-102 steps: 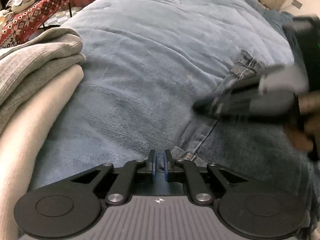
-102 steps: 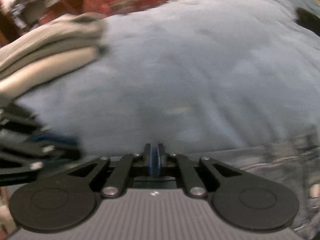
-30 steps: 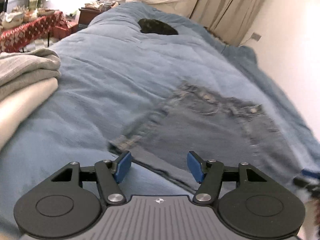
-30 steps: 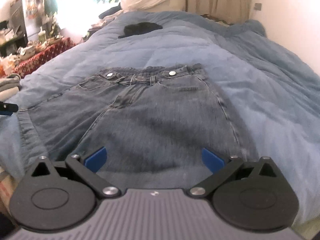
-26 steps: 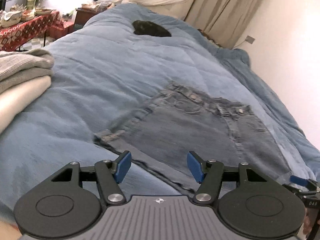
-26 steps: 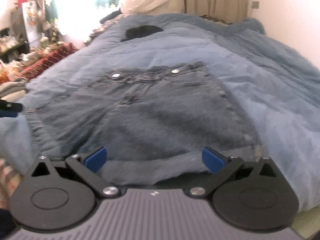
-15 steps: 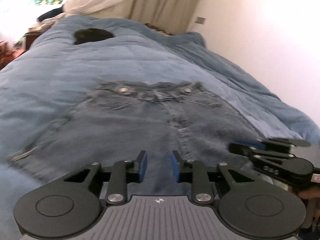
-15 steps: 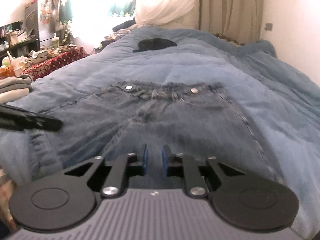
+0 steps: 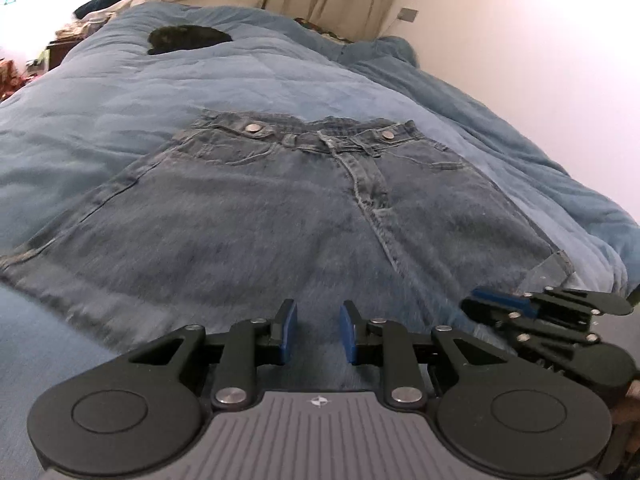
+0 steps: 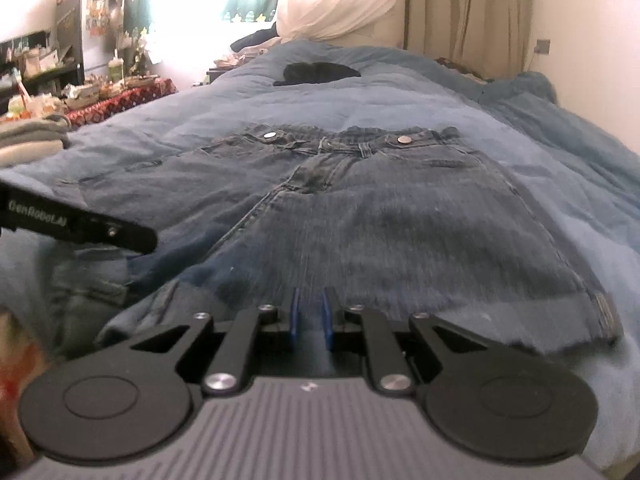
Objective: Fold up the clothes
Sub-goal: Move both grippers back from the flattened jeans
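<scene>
A pair of blue jeans (image 9: pixel 280 208) lies flat on the bed, waistband at the far end and hem towards me. My left gripper (image 9: pixel 318 332) sits at the near hem around the middle, its blue pads drawn close with denim bunched between them. In the right wrist view the jeans (image 10: pixel 380 216) fill the centre. My right gripper (image 10: pixel 312 316) is at the near hem, its pads narrowly apart and closed on denim. The right gripper (image 9: pixel 480 304) also shows at the hem's right corner. The left gripper (image 10: pixel 144 240) reaches in from the left.
A blue duvet (image 9: pixel 120 92) covers the whole bed. A black item (image 10: pixel 316 72) lies at its far end. Folded clothes (image 10: pixel 28 140) are stacked at the left edge, with a cluttered red-clothed table (image 10: pixel 120 100) behind. A wall (image 9: pixel 540 60) runs along the right.
Both grippers went from wide open to nearly closed at the jeans' near hem. The left one swung right, from the left corner towards the middle. Both sank closer to the fabric.
</scene>
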